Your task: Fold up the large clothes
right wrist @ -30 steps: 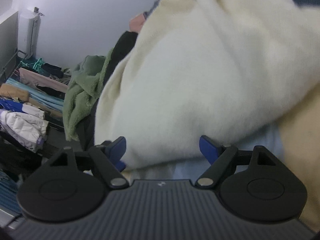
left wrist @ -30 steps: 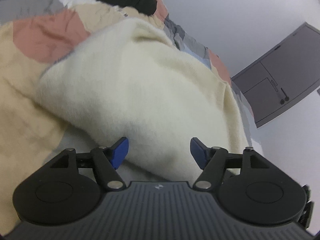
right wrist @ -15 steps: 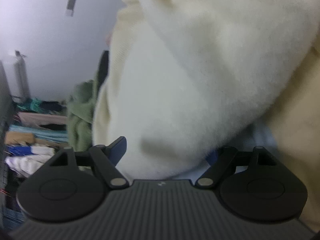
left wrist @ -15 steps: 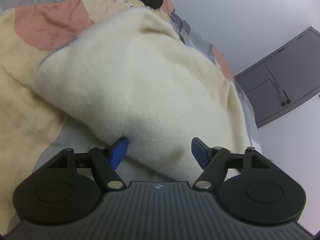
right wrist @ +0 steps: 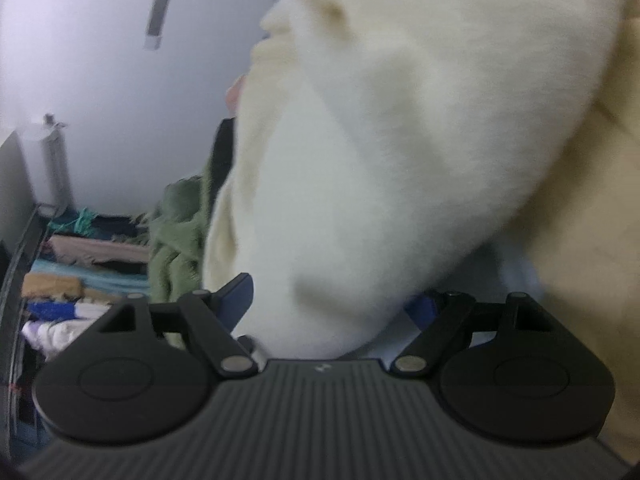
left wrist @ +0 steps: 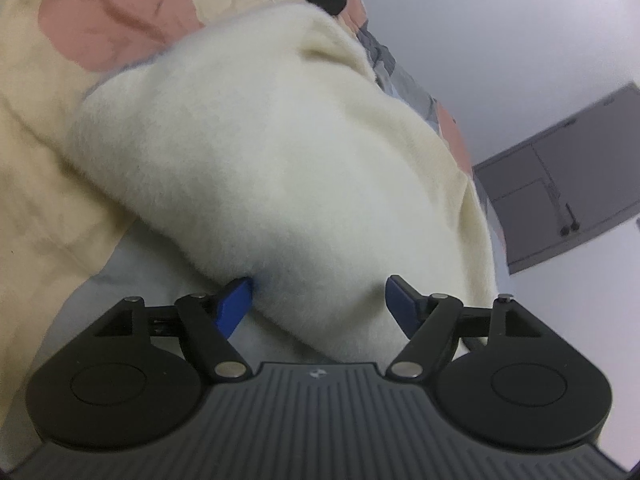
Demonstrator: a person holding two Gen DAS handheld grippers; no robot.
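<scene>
We see fluffy cream fleece garment [left wrist: 280, 168] bundled in thick fold on patchwork quilt [left wrist: 52, 128] — mid-task, flattening left. Left gripper [left wrist: 320, 300] jaws just opening, spread around fold edge; right gripper [right wrist: 332, 300] agape around lobe, no clamp visible.

The left gripper [left wrist: 320, 294], jaws just widening, straddles the near fold of a cream fleece garment [left wrist: 260, 152] lying on a patchwork bedcover [left wrist: 52, 152].
</scene>
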